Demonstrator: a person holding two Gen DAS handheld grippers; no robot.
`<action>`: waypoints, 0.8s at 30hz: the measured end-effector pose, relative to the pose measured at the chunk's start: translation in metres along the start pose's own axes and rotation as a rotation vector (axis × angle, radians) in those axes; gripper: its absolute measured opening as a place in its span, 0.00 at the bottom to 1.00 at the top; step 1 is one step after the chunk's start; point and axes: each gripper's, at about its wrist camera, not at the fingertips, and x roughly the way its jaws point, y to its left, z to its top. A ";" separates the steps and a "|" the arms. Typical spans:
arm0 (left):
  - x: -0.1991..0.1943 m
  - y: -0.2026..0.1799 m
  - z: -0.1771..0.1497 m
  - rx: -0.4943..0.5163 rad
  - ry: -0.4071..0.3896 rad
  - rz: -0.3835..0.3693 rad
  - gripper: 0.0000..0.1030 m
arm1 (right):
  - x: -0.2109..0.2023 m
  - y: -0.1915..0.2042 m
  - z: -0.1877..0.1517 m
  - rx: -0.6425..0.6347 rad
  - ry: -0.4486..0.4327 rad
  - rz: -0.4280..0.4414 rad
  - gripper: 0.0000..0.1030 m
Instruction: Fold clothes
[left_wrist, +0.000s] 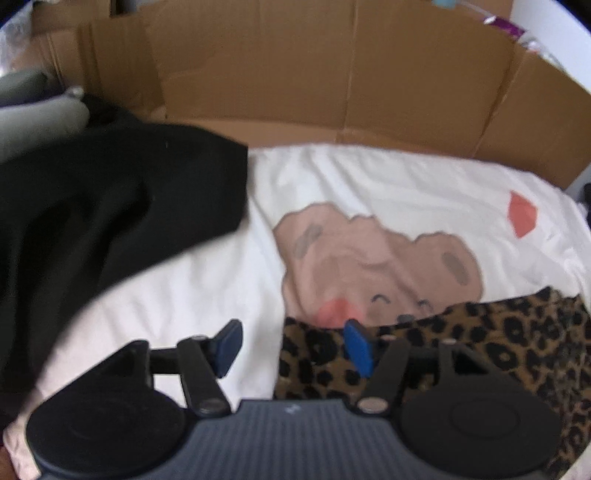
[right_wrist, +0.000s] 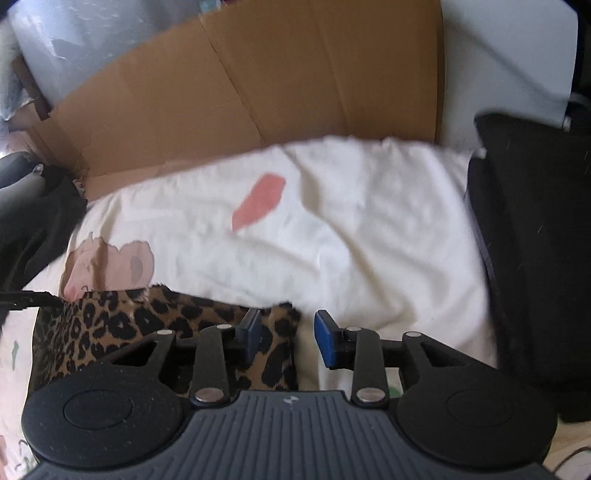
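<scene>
A folded leopard-print garment (left_wrist: 480, 354) (right_wrist: 129, 321) lies on a white cloth with a pink cartoon print (left_wrist: 369, 266) (right_wrist: 351, 229). My left gripper (left_wrist: 293, 347) hovers at the garment's left edge. Its jaws stand wide, with the edge of the fabric between them near the right pad, and neither pad presses on it. My right gripper (right_wrist: 290, 338) is at the garment's right corner. That corner lies loose between its blue pads (right_wrist: 327, 341), with a gap to the right one.
A black garment (left_wrist: 110, 206) is heaped at the left of the white cloth. A flattened cardboard wall (left_wrist: 332, 92) (right_wrist: 258, 92) stands behind it. A dark fabric object (right_wrist: 535, 258) borders the cloth on the right, and a grey padded shape (left_wrist: 37, 114) sits far left.
</scene>
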 end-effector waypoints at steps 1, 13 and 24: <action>-0.008 -0.002 -0.001 -0.009 -0.015 0.003 0.61 | -0.005 0.002 0.001 -0.006 -0.014 -0.007 0.38; -0.028 -0.088 -0.009 -0.006 0.045 -0.138 0.32 | -0.012 0.054 0.005 -0.096 -0.028 0.155 0.30; -0.015 -0.120 -0.009 0.063 0.049 -0.185 0.20 | 0.007 0.088 -0.002 -0.198 -0.001 0.181 0.24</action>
